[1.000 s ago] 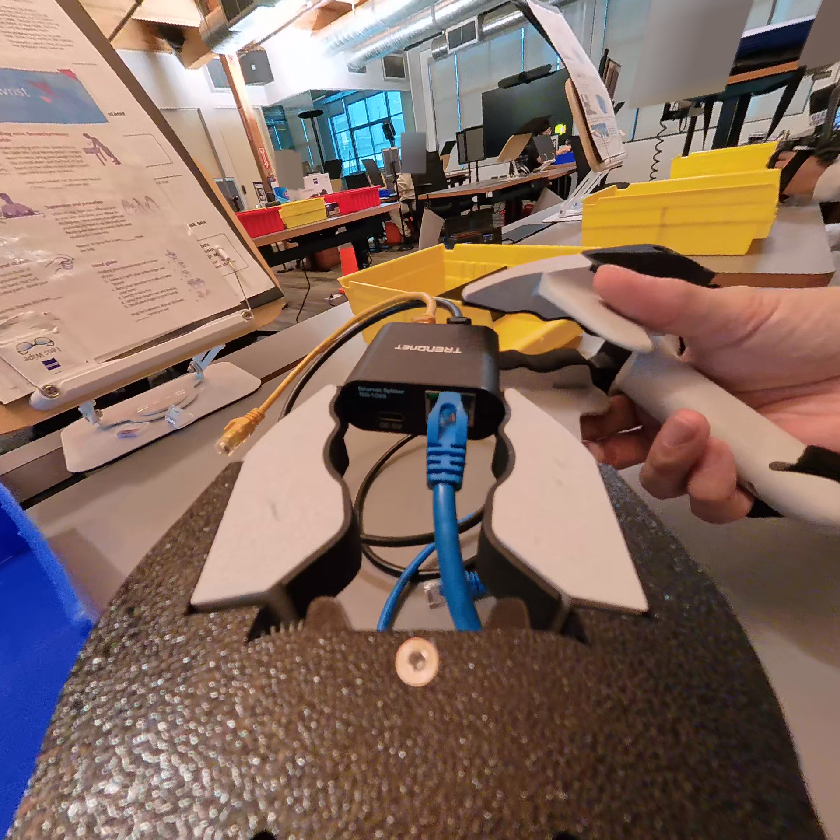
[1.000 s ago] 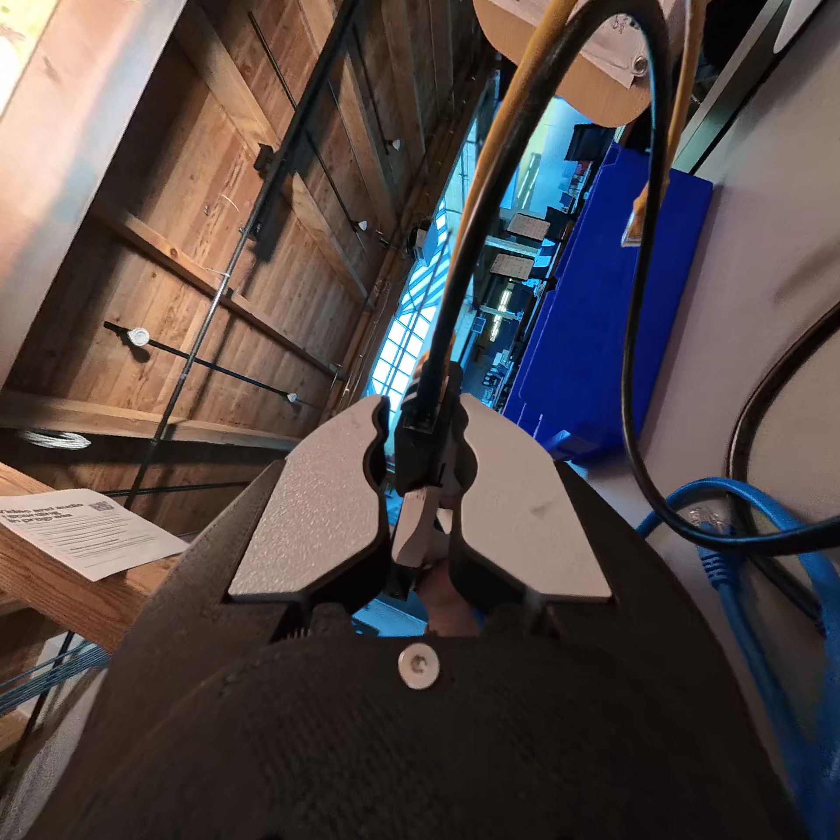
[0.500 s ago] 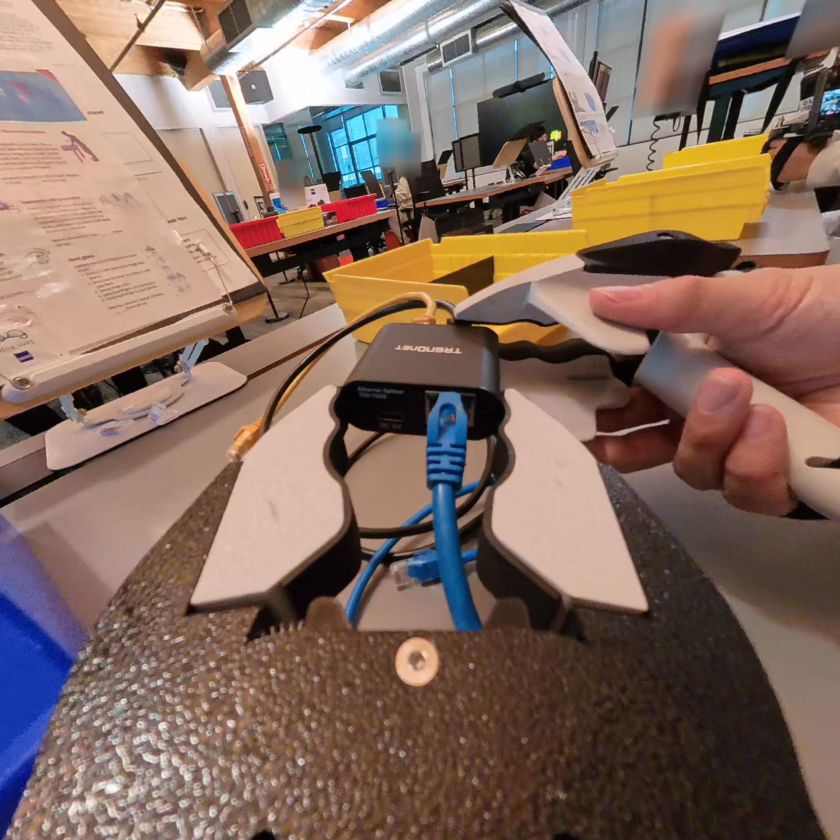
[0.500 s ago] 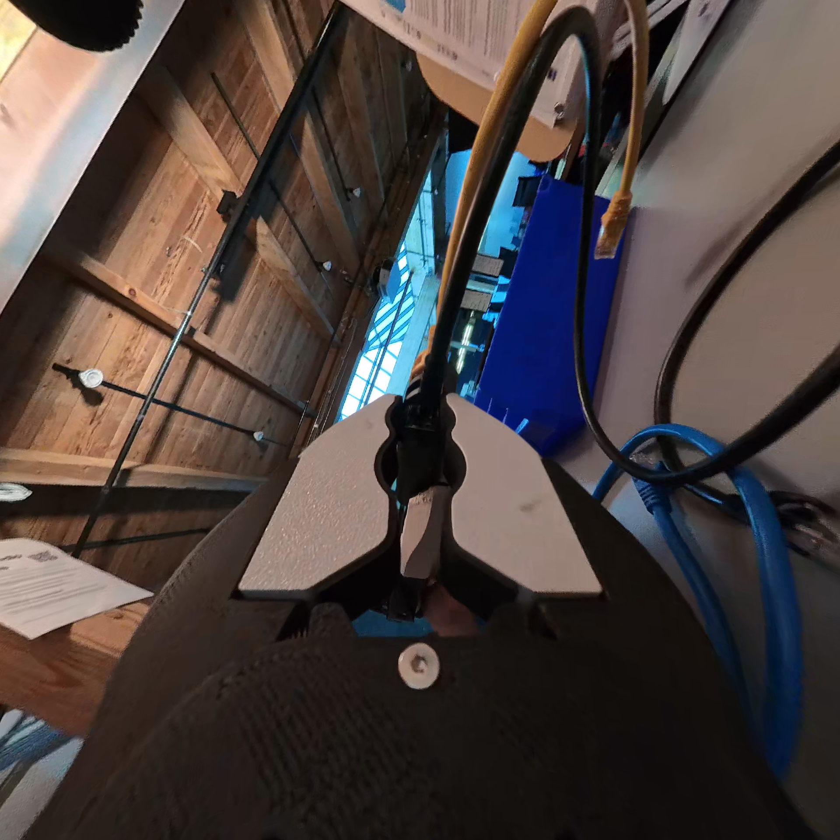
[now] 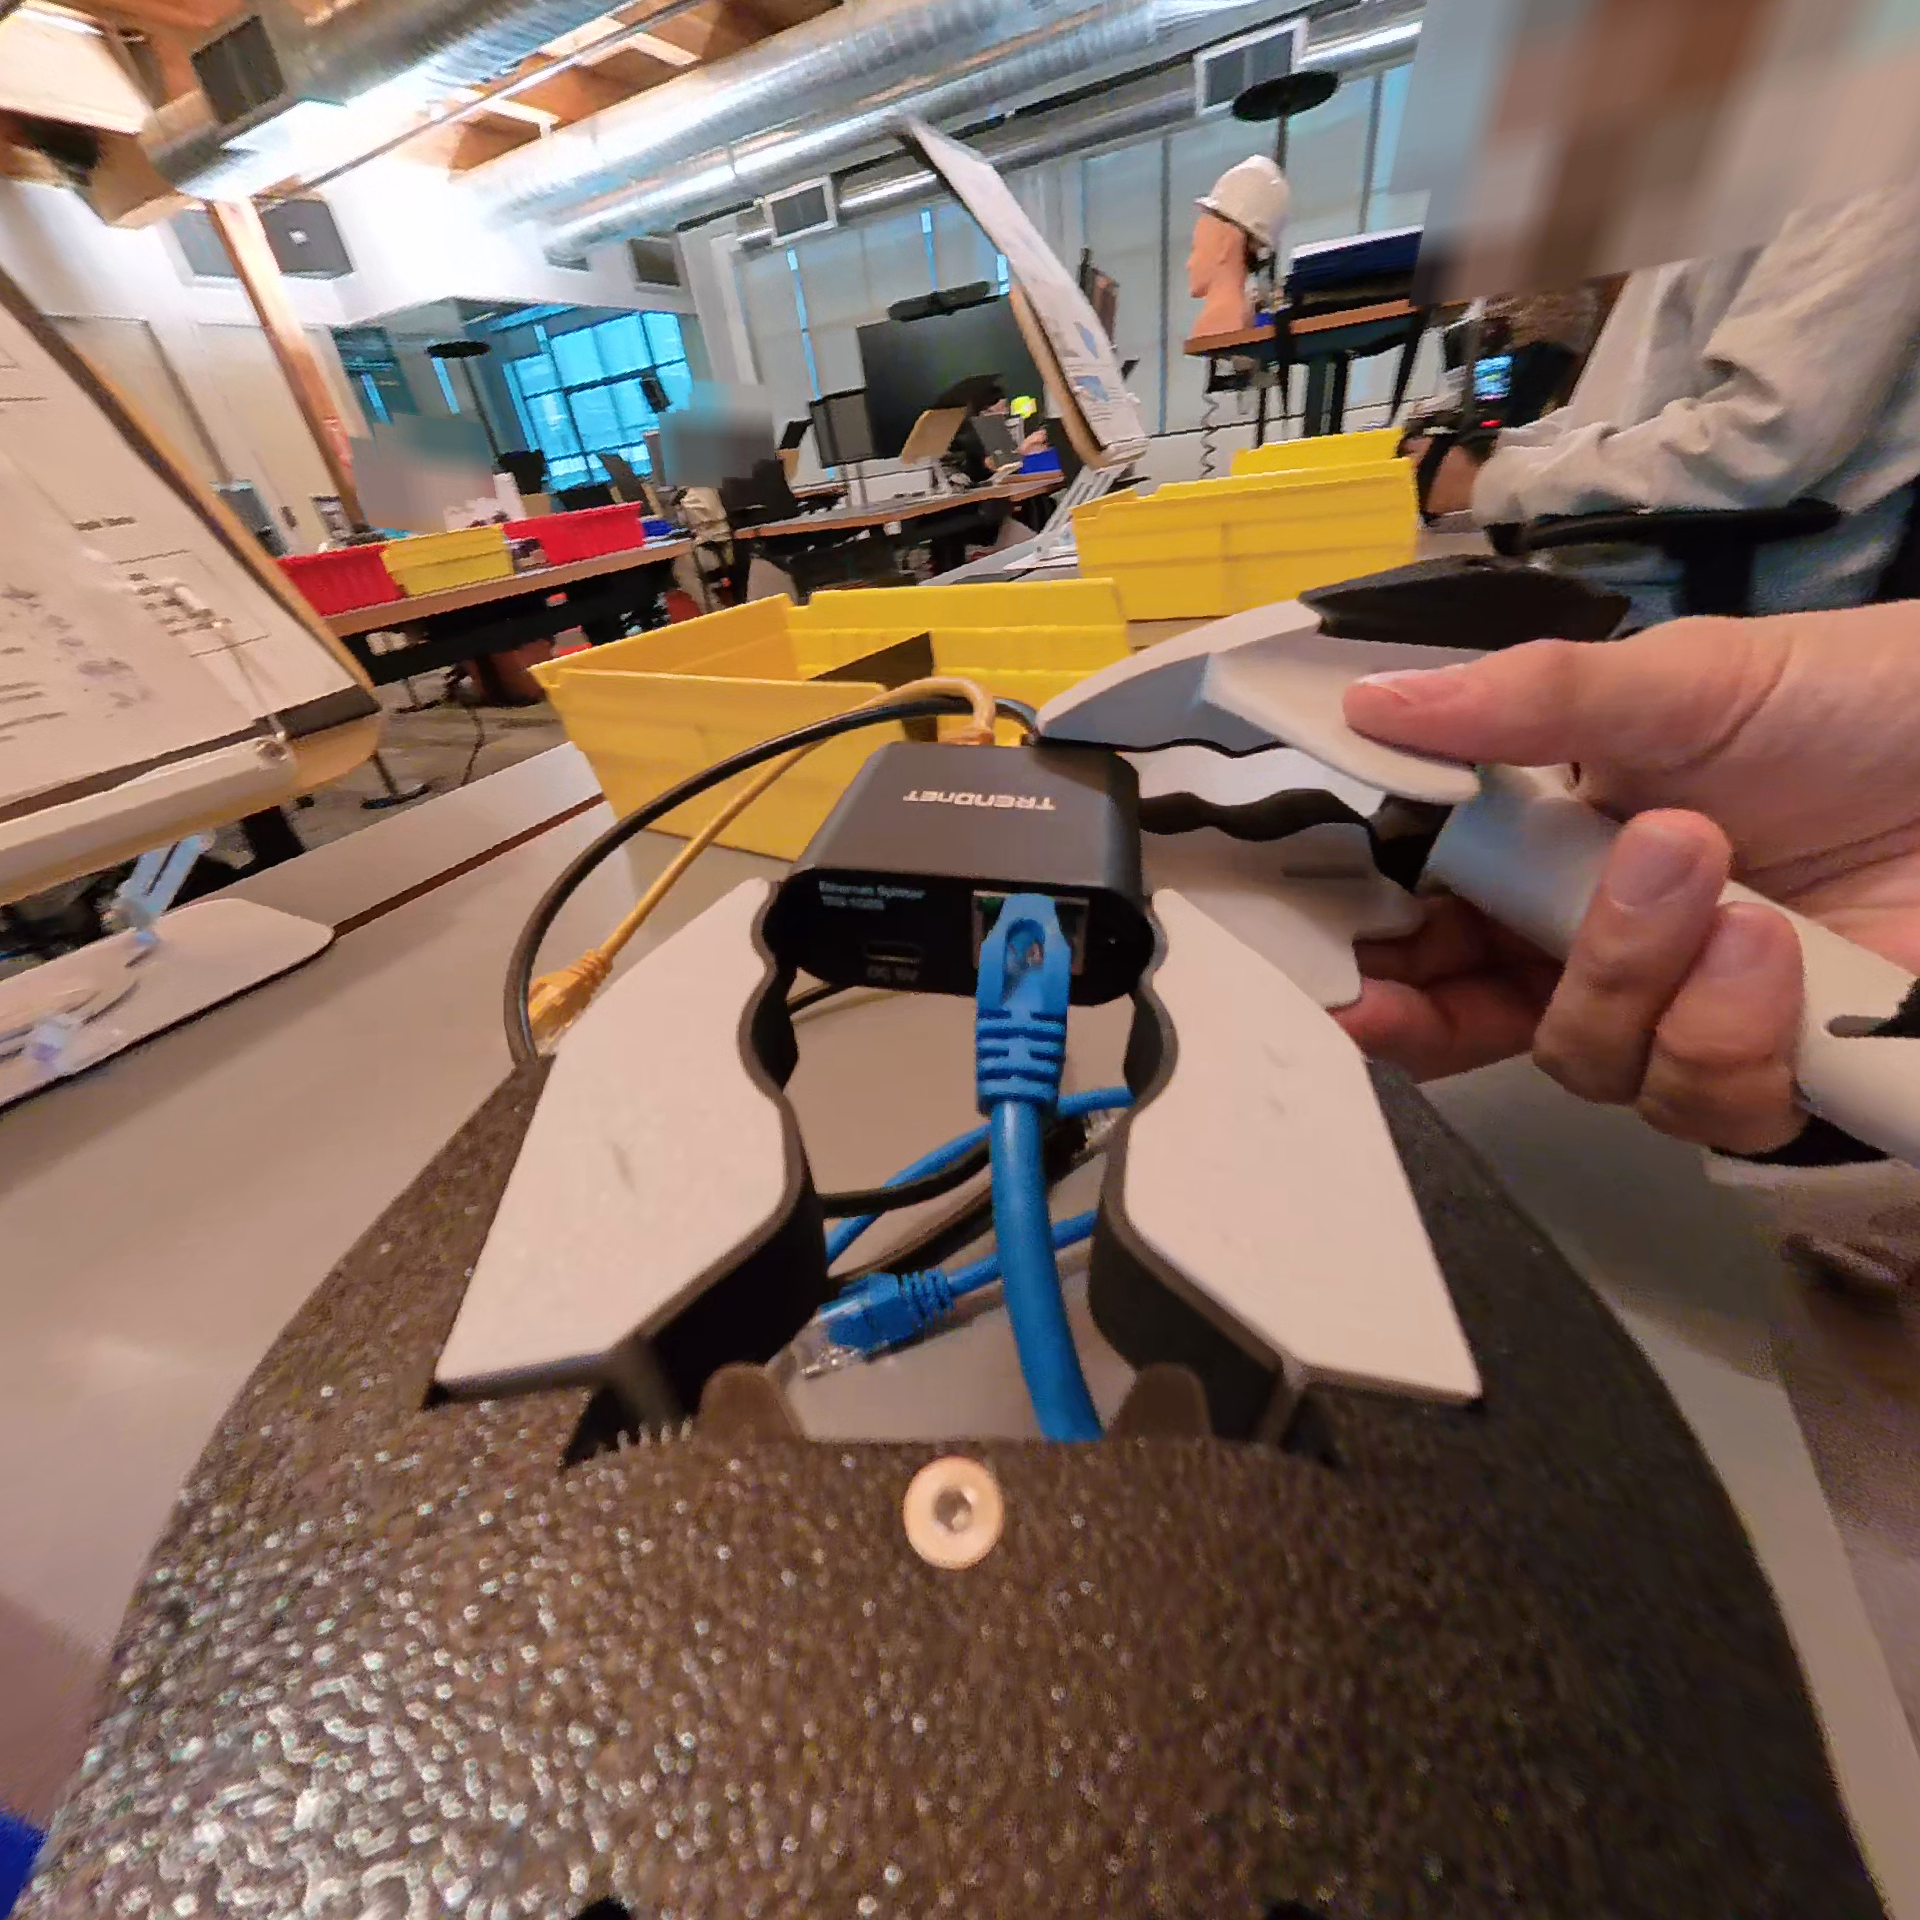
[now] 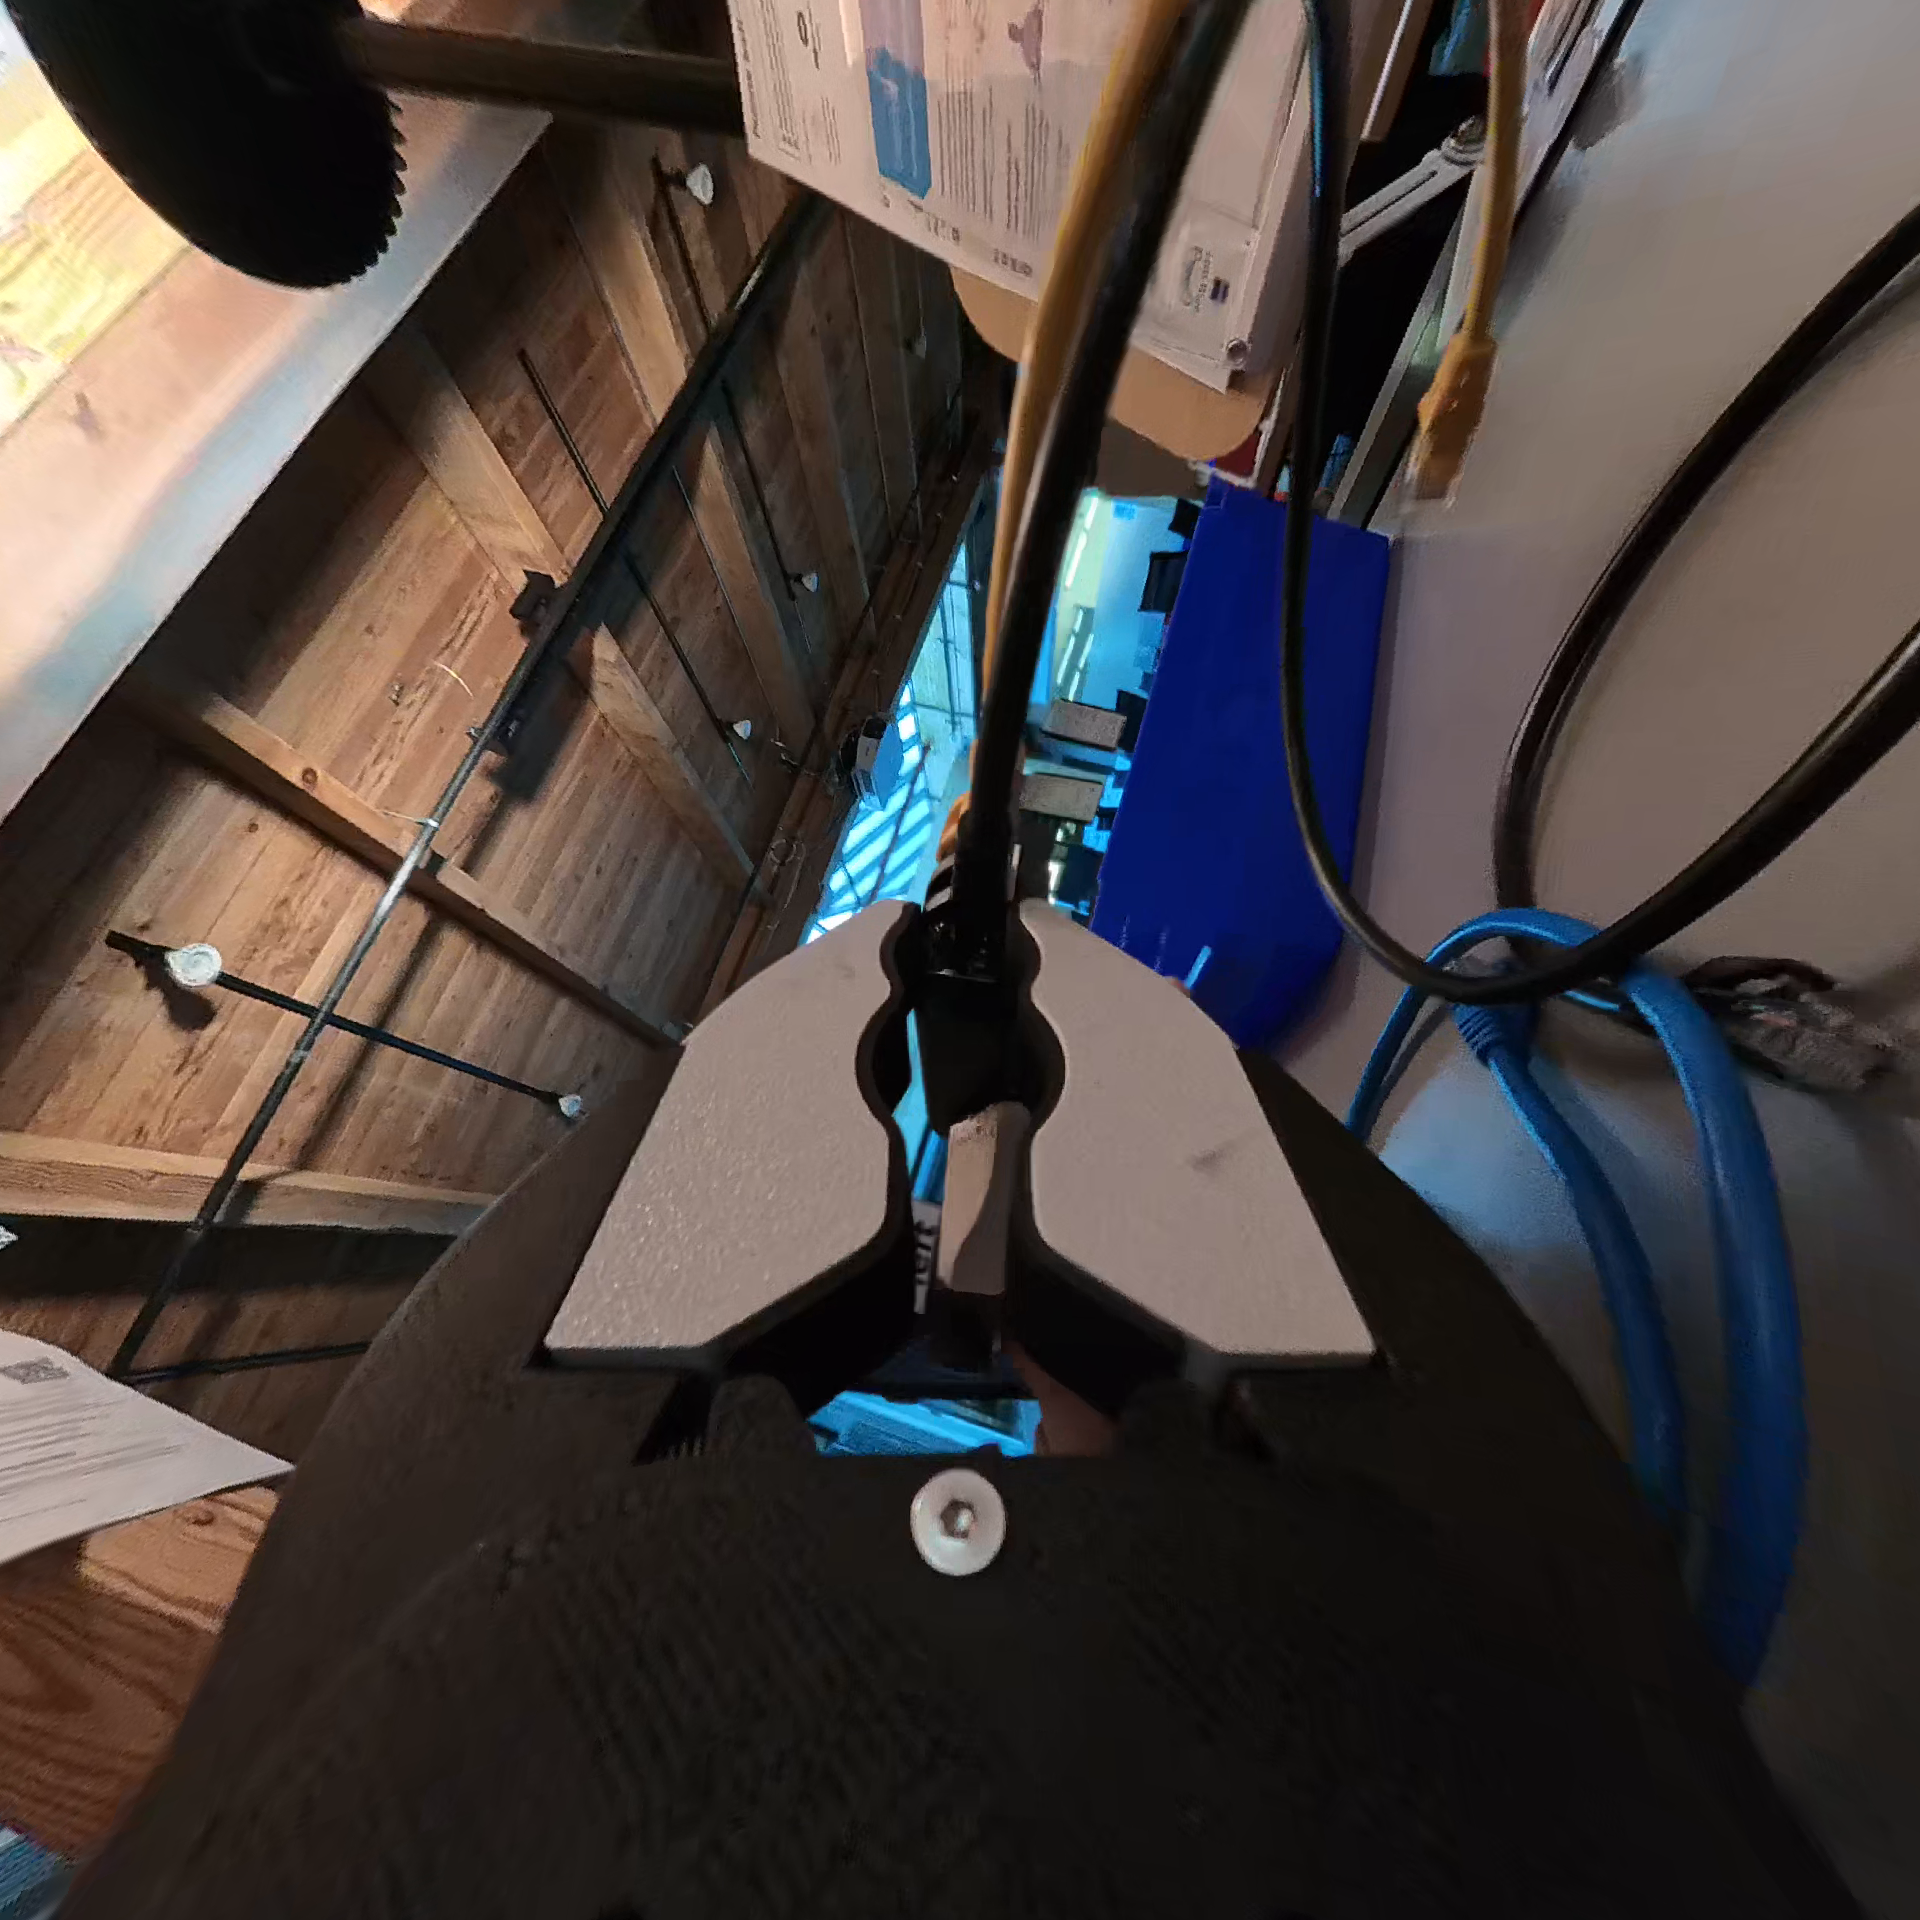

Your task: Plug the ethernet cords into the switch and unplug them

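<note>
The switch (image 5: 961, 868) was a small black box with rounded corners, pale lettering on its top and near face, held off the grey table (image 5: 208, 1122) between the fingertips of the left gripper (image 5: 958, 940), whose jaws pinched its two sides. A blue ethernet cord (image 5: 1023, 1049) sat plugged into the right-hand port of the near face, its ribbed boot pointing back toward the camera and its length looping down between the fingers; its other blue plug (image 5: 883, 1311) lay loose on the table below. A slot-shaped socket showed left of the port.

At the far side of the box, a black cord (image 5: 665, 810) and a yellow cord (image 5: 686, 873) ran out; the yellow one's free plug (image 5: 561, 995) hung near the left finger. The right gripper (image 5: 1049, 722), in a person's hand (image 5: 1662, 831), reached to that far side. In its own view, the right gripper (image 6: 961, 956) was pressed together on the black cord's plug (image 6: 961, 1013); whether that plug sat fully in the switch was hard to tell. A yellow bin (image 5: 748, 717) stood behind on the table.
</note>
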{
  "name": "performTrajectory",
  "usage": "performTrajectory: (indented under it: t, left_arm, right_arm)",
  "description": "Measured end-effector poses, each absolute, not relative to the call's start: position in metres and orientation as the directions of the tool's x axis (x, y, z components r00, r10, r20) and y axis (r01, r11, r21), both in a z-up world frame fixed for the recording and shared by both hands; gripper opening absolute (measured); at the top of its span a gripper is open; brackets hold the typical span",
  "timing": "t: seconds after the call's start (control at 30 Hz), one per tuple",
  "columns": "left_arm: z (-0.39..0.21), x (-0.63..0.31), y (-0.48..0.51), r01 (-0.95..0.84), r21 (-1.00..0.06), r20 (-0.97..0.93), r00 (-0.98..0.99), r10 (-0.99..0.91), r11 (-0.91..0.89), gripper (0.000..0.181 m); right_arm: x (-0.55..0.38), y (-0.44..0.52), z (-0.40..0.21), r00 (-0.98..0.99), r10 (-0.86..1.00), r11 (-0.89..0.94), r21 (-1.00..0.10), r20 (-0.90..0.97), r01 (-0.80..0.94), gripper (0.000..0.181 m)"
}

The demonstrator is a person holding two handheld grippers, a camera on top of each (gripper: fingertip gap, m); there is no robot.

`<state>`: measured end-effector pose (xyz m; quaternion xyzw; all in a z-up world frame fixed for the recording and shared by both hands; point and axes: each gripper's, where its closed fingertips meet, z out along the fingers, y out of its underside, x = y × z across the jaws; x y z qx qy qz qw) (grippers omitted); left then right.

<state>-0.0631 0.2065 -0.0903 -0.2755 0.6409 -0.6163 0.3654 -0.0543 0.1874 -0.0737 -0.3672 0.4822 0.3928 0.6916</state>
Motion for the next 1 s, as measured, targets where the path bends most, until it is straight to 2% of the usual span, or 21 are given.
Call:
performTrajectory:
  t: [0.17, 0.37, 0.6, 0.83, 1.0]
  left_arm:
    - [-0.087, -0.072, 0.201, 0.161, -0.978, -0.203, -0.579, -0.79, 0.133, 0.061]
    - [-0.076, -0.077, 0.195, 0.206, -0.969, -0.227, -0.545, -0.807, 0.134, 0.061]
    - [-0.083, -0.073, 0.19, 0.196, -0.967, -0.245, -0.514, -0.822, 0.166, 0.061]
    - [-0.084, -0.068, 0.199, 0.192, -0.967, -0.239, -0.477, -0.846, 0.164, 0.061]
    - [-0.085, -0.066, 0.2, 0.199, -0.961, -0.262, -0.438, -0.86, 0.191, 0.061]
  right_arm:
    - [-0.063, 0.18, -0.069, 0.199, 0.191, 0.494, -0.081, -0.961, -0.866, 0.014]
    - [-0.068, 0.175, -0.059, 0.248, 0.162, 0.494, -0.139, -0.955, -0.858, 0.014]
    - [-0.061, 0.17, -0.067, 0.238, 0.144, 0.5, -0.137, -0.96, -0.855, 0.014]
    - [-0.058, 0.181, -0.069, 0.323, 0.088, 0.459, -0.25, -0.942, -0.853, 0.014]
    - [-0.055, 0.182, -0.07, 0.357, 0.083, 0.455, -0.283, -0.93, -0.844, 0.014]
